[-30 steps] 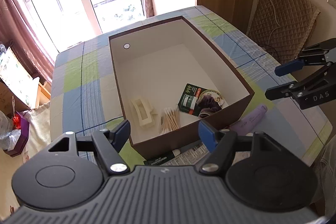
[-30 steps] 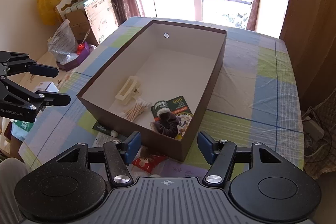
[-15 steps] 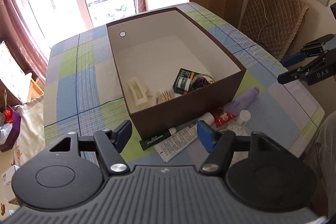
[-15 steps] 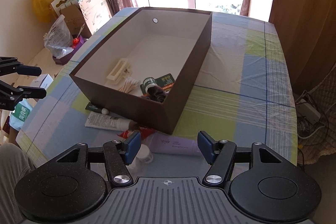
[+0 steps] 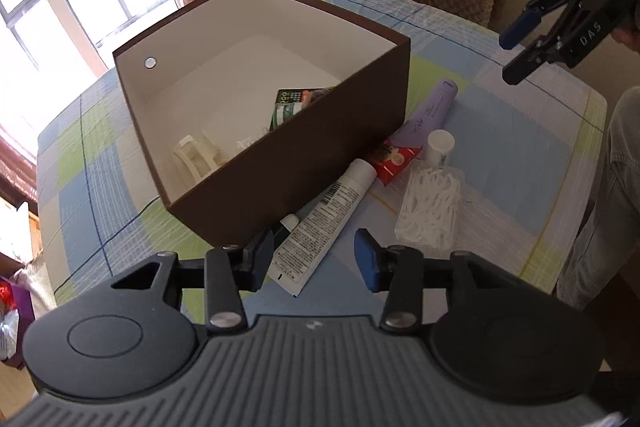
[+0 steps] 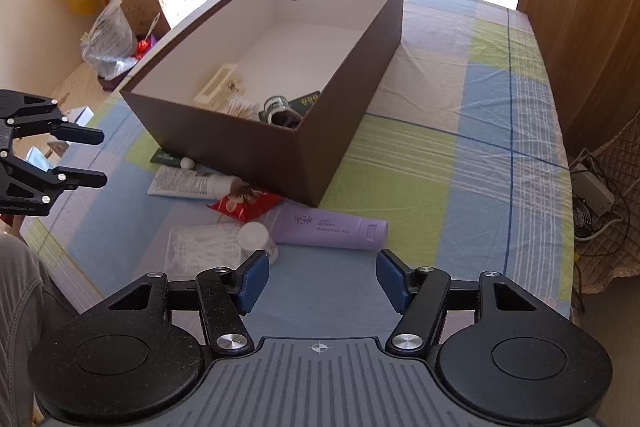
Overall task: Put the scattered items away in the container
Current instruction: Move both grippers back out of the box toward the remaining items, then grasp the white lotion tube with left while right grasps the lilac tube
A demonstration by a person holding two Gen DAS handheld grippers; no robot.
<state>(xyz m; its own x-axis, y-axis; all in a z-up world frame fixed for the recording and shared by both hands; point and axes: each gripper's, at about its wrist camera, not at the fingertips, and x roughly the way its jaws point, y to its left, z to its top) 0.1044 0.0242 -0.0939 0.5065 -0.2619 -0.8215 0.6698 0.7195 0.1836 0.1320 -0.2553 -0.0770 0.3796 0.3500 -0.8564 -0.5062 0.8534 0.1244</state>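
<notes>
Grippers hang spread wide and empty: left gripper [image 5: 314, 257], then right gripper [image 6: 319, 281]. Between them, on the checked tablecloth [image 6: 500, 163] beside the brown box [image 6: 248, 147], lie white tube [image 6: 192, 183], red packet [image 6: 244, 205], floss-pick case [image 6: 200, 247], small white bottle [image 6: 258, 241], purple tube [image 6: 332, 223].

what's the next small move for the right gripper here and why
Probably lower the right gripper onto the purple tube. Its fingers are open and empty, and the tube lies on the tablecloth just ahead of them, outside the brown box, closer than the other loose items.
</notes>
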